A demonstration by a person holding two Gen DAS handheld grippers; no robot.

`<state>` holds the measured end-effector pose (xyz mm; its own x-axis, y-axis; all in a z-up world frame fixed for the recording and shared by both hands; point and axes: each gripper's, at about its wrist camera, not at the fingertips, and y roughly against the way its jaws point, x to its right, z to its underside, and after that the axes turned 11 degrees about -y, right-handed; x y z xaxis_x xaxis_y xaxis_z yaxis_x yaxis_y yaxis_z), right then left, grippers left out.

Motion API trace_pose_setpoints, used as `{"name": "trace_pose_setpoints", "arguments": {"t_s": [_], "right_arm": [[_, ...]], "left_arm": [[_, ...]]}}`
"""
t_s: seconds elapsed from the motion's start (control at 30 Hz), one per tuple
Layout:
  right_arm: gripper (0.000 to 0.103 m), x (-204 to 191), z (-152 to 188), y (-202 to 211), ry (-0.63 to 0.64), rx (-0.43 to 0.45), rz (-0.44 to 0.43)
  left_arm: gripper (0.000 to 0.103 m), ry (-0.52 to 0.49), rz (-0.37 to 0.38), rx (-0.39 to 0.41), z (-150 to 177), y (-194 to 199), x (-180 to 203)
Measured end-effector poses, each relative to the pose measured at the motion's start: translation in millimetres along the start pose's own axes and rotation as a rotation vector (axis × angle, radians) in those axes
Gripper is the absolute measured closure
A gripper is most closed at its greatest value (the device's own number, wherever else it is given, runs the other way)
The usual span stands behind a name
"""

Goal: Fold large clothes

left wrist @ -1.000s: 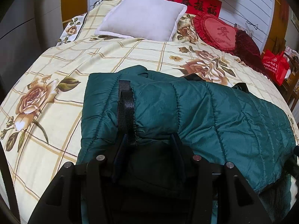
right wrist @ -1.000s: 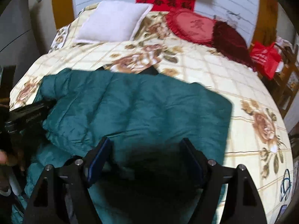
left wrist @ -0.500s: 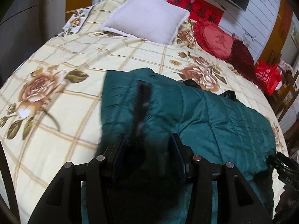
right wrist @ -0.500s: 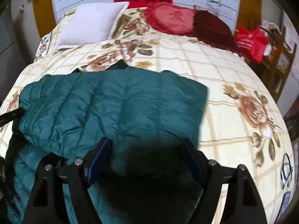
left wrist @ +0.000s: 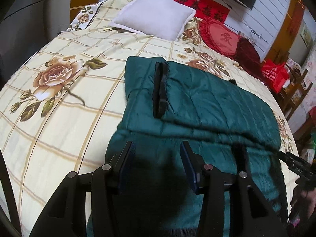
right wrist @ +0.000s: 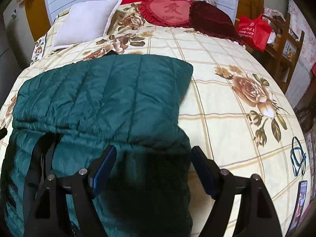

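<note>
A dark green quilted jacket (left wrist: 197, 102) lies on the bed, its far half folded over the near part; it also shows in the right wrist view (right wrist: 102, 98). A black strap (left wrist: 160, 90) lies on its left end. My left gripper (left wrist: 156, 148) is open and empty just above the jacket's near left part. My right gripper (right wrist: 152, 152) is open and empty above the jacket's near right edge. The right gripper's tip (left wrist: 296, 164) shows at the right edge of the left wrist view.
The bed has a cream floral checked cover (left wrist: 59, 108). A white pillow (left wrist: 154, 11), a red heart cushion (right wrist: 169, 9) and a dark red cushion (right wrist: 213, 19) lie at the head. A red bag (right wrist: 254, 29) and wooden furniture stand to the right.
Both grippers have let go of the folded jacket layer and drawn back toward me. The folded layer now lies flat on the lower part.
</note>
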<state>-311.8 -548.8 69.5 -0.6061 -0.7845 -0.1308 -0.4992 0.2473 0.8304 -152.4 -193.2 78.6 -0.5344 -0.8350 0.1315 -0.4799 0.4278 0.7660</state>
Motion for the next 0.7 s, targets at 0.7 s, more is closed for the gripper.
{"name": "trace_pose_setpoints", "arguments": {"t_s": [0.7], "right_arm": [[0.02, 9.7, 55.9, 41.4, 0.03, -0.023, -0.038]], "left_arm": [[0.074, -0.032, -0.003, -0.051, 70.8, 46.1, -1.5]]}}
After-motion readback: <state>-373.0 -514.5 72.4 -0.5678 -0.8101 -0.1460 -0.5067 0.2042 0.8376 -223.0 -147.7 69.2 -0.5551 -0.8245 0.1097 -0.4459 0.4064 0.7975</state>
